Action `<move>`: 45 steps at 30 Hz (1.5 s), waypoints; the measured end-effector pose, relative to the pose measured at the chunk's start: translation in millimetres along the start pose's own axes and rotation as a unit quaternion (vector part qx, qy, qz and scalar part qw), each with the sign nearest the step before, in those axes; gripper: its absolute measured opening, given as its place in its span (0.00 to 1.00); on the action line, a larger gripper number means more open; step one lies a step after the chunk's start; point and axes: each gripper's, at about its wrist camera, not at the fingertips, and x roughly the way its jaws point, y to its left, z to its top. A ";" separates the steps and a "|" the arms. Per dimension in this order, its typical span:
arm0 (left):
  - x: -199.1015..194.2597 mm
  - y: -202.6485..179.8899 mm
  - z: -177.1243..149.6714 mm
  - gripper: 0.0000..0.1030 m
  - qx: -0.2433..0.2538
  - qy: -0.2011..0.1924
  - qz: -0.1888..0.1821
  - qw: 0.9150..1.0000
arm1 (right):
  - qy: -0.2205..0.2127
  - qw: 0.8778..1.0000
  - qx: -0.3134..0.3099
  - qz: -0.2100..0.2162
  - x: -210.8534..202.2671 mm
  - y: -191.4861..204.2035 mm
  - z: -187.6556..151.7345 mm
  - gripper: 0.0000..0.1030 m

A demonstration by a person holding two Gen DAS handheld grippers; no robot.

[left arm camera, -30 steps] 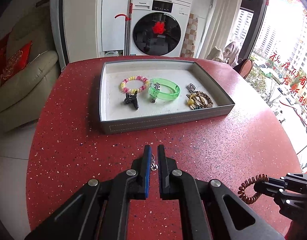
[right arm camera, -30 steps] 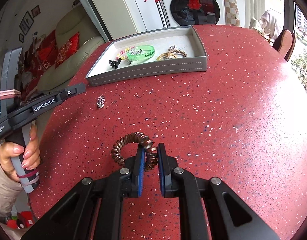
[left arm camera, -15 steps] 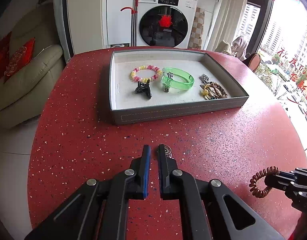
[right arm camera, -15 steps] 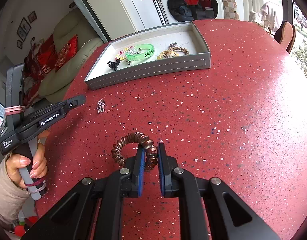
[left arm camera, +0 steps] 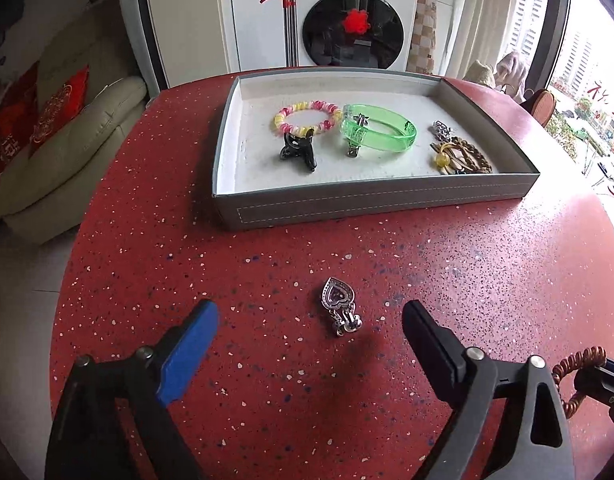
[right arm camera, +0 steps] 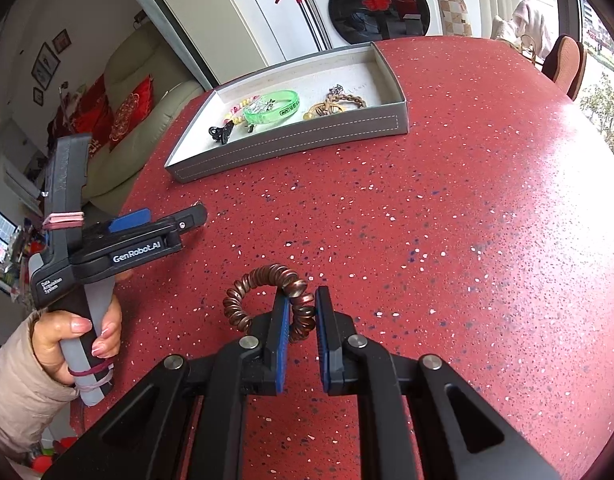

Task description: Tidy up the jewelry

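A silver heart pendant (left arm camera: 339,308) lies on the red speckled table (left arm camera: 487,280), between the spread fingers of my open left gripper (left arm camera: 310,326). The left gripper also shows in the right wrist view (right arm camera: 175,220), where the pendant is hidden behind it. My right gripper (right arm camera: 301,304) is shut on a brown spiral hair tie (right arm camera: 267,300), which also shows at the left wrist view's right edge (left arm camera: 575,372). The grey tray (left arm camera: 371,200) farther back holds a pink-yellow bead bracelet (left arm camera: 307,117), a green bangle (left arm camera: 381,133), a black claw clip (left arm camera: 299,152) and brown beads (left arm camera: 463,158).
The tray also shows in the right wrist view (right arm camera: 307,136). A beige sofa with red cushions (left arm camera: 59,132) stands left of the table. A washing machine (left arm camera: 353,28) is behind it. A chair (right arm camera: 567,64) stands at the far right edge, by the window.
My left gripper has opened wide and come closer to the table; the pendant now lies between its fingers. The right gripper still holds the hair tie, moved slightly.
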 end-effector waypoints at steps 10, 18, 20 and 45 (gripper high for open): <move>1.5 -2.4 -2.0 0.33 -0.009 0.002 -0.047 0.999 | -0.012 1.000 0.009 0.000 -4.1 -4.2 0.7 0.13; -22.6 10.9 0.6 0.33 -0.019 -0.024 -0.072 0.997 | -0.032 0.999 0.013 -0.002 -12.8 -4.5 10.2 0.13; -29.5 12.2 4.4 0.33 -0.017 -0.031 -0.073 0.997 | -0.036 0.999 0.012 -0.002 -13.9 -3.2 16.0 0.13; -64.4 11.3 80.6 0.33 0.003 -0.091 -0.068 0.994 | -0.067 0.998 0.011 0.005 -8.2 10.7 126.1 0.13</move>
